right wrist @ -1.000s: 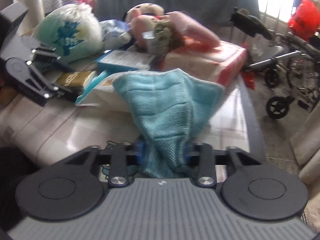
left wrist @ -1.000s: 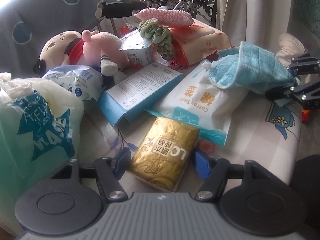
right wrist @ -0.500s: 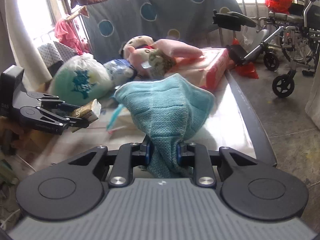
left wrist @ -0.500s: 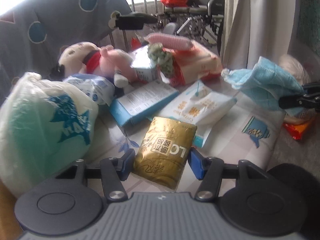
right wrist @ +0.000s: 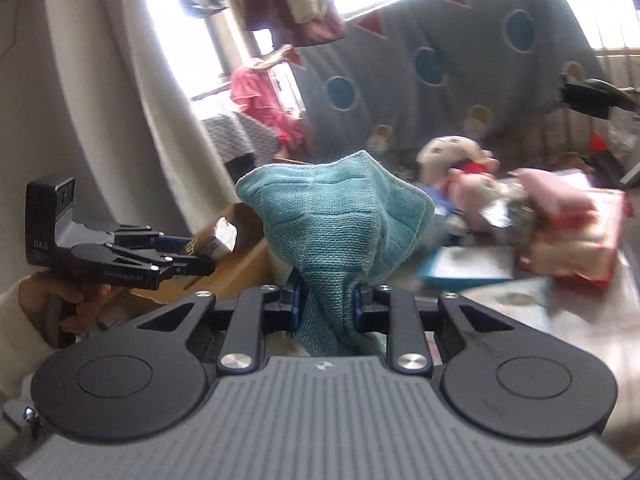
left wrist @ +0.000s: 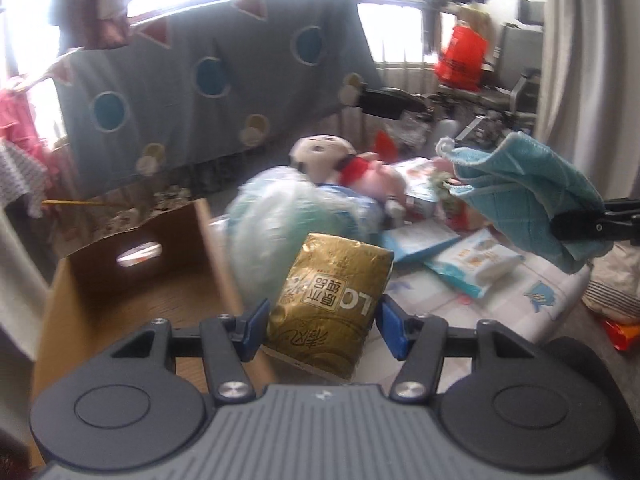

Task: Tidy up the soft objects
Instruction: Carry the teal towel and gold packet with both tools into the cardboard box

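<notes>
The left tool (left wrist: pixel 320 322) is gripping a gold tissue pack (left wrist: pixel 334 300), its blue pads pressing both sides of the pack, so the jaws are standing about half open around it. Its jaws have just been closing a little on the pack. The pack is hanging clear of the surface (left wrist: pixel 532 300), lifted in front of an open cardboard box (left wrist: pixel 132 280) that is showing to the left, just beside the surface's edge. From the right wrist view the same tool (right wrist: pixel 192 256) is pointing toward that box (right wrist: pixel 240 264), with a hand (right wrist: pixel 60 300) in a cream sleeve holding its grip.

The right tool (right wrist: pixel 326 304) is clamping a teal knitted cloth (right wrist: pixel 336 224), its jaws nearly closed on a bunched fold, having just been closing on it. The cloth is standing up in a peak above the tool, off the surface. In the left wrist view the cloth (left wrist: pixel 528 188) is hanging from that tool (left wrist: pixel 576 226) at the right.

Further out on the surface, a pale green plastic bag (left wrist: pixel 280 224), a plush doll (left wrist: pixel 340 160), a blue box (left wrist: pixel 420 240) and a packet of cotton swabs (left wrist: pixel 476 264) are lying near one another. A grey blanket with blue circles (left wrist: pixel 208 80) is hanging behind.
</notes>
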Demonstrator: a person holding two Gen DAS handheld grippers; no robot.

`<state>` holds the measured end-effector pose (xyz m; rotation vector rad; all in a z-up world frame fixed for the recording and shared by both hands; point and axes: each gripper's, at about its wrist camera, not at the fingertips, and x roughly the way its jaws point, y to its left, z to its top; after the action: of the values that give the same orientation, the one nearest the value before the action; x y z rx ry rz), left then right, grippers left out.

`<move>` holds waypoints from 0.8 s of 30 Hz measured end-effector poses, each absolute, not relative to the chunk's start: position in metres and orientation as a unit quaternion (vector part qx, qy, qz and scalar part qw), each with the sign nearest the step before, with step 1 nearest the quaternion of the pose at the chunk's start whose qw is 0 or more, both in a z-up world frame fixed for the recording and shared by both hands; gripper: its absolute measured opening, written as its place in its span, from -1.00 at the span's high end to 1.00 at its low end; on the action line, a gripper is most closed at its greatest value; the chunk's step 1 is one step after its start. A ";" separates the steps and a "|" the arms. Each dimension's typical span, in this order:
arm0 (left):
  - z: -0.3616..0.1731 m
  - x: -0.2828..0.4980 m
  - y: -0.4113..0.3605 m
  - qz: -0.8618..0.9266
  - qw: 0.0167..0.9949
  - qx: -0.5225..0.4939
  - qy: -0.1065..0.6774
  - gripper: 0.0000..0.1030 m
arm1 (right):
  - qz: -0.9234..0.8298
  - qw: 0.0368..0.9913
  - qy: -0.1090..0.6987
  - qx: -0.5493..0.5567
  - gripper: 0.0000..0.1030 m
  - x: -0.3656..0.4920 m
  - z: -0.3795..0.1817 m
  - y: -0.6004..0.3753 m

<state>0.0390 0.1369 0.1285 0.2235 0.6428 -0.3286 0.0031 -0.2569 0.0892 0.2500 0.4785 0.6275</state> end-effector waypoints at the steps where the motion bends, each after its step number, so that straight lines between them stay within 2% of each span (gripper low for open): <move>1: 0.132 0.036 0.149 -0.146 0.932 0.108 0.312 -0.14 | 0.317 0.911 0.233 0.123 0.59 0.009 0.096 -0.243; 6: 0.136 0.044 0.208 -0.073 0.938 0.099 0.325 -0.14 | 0.368 0.886 0.246 0.139 0.58 0.052 0.120 -0.171; 14: 0.114 0.135 0.283 0.030 0.926 0.080 0.369 -0.14 | 0.386 0.865 0.297 0.124 0.58 0.147 0.135 -0.021; 19: 0.087 0.202 0.318 0.080 0.910 0.071 0.402 -0.14 | 0.359 0.839 0.373 0.168 0.58 0.221 0.110 0.072; 24: 0.065 0.250 0.343 0.106 0.901 0.054 0.418 -0.14 | 0.309 0.835 0.426 0.160 0.58 0.272 0.058 0.148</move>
<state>0.2498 0.3433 0.0651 0.1113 0.8641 0.2195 0.2722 0.1482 0.0577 0.3382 0.9015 0.6538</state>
